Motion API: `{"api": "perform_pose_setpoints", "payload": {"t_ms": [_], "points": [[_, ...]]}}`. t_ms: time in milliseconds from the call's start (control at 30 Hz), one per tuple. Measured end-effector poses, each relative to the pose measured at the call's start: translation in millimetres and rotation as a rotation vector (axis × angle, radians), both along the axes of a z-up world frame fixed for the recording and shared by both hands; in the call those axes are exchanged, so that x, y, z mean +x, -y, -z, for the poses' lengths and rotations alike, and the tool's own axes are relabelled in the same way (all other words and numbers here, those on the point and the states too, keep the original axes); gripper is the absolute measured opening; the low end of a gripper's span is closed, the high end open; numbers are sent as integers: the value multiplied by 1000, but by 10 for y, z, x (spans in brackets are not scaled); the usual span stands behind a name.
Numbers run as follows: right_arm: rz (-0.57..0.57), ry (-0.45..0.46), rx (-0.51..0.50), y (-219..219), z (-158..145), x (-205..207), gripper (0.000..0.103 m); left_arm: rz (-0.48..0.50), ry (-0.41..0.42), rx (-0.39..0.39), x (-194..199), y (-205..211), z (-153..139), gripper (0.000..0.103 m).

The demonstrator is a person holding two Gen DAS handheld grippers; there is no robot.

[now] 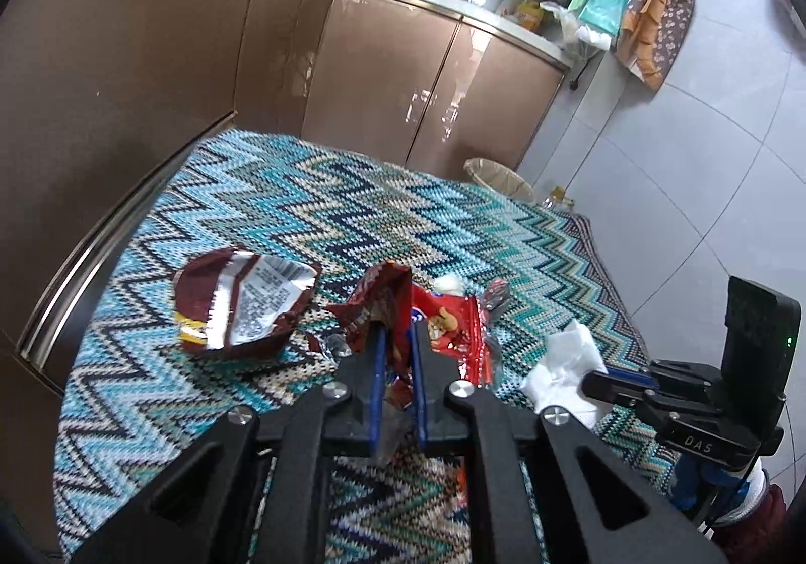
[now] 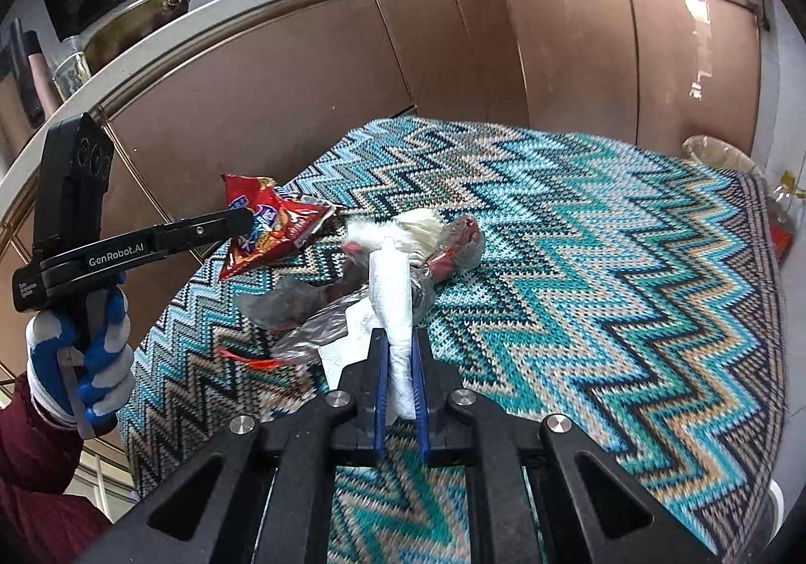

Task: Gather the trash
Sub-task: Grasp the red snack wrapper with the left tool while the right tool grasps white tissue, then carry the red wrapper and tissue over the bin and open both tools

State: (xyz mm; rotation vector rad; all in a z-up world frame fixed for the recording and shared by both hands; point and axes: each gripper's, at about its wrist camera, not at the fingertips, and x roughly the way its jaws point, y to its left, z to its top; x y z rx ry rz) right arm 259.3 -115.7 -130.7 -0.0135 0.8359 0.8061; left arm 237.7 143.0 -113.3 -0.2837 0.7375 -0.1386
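My left gripper (image 1: 398,345) is shut on a crumpled red snack packet (image 1: 388,302). The right wrist view shows that packet (image 2: 267,231) raised off the cloth at the left gripper's (image 2: 244,222) tips. My right gripper (image 2: 400,342) is shut on a folded white tissue (image 2: 395,302); the left wrist view has that gripper (image 1: 597,382) at the right with the tissue (image 1: 561,362). An opened brown bag with a silver inside (image 1: 242,307) lies to the left. A clear wrapper with dark red bits (image 2: 453,246), a white wad (image 2: 418,226) and crumpled clear plastic (image 2: 302,307) lie ahead.
The table wears a blue zigzag knitted cloth (image 2: 604,261). Brown kitchen cabinets (image 1: 393,75) stand close behind it. A lined waste bin (image 1: 498,178) sits on the tiled floor past the table's far right corner, and shows again as the bin (image 2: 720,153).
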Motion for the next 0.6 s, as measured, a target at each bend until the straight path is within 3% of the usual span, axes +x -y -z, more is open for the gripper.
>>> {"api": "perform_pose_setpoints", "payload": {"t_ms": [600], "points": [[126,163,48,464,-614,-861,9,-7,180,-42,-866,-89,-634,7]]}}
